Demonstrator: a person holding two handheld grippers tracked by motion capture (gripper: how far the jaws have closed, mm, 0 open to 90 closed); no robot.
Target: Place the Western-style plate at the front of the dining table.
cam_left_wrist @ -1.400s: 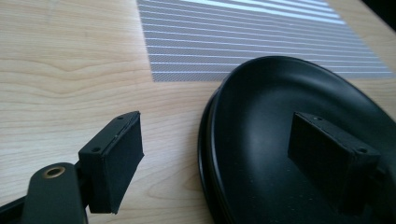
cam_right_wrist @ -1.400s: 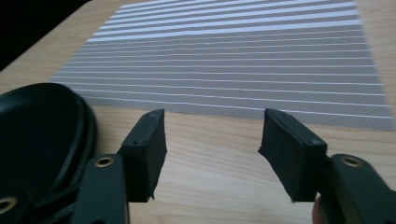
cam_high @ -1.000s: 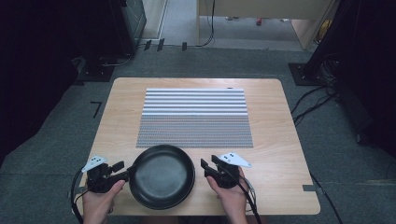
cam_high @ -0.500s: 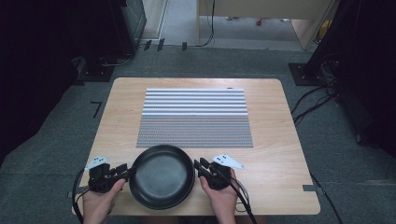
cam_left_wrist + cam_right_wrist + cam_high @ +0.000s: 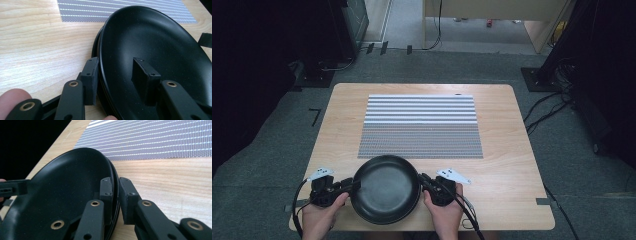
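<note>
A round black dish (image 5: 386, 189) lies on the wooden table (image 5: 512, 165) near its front edge. My left gripper (image 5: 353, 186) is at the dish's left rim, and its jaws have just been closing. In the left gripper view the left gripper (image 5: 117, 72) straddles the dish (image 5: 162, 50): the outer pad (image 5: 90, 75) sits against the rim and the inner pad (image 5: 144, 73) stands off it. My right gripper (image 5: 422, 180) is at the right rim. Its jaws have just been closing too. In the right gripper view the right gripper (image 5: 116, 191) is shut on the dish (image 5: 65, 175) at its rim.
A grey and white striped mat (image 5: 421, 125) covers the table's middle, just beyond the dish. Bare wood lies to either side of it. Cables (image 5: 557, 107) and dark equipment stand on the carpet around the table.
The right gripper has slid left up to the dish and its jaws have closed on the rim. The left gripper's jaws have narrowed around the left rim. The dish has stayed put.
</note>
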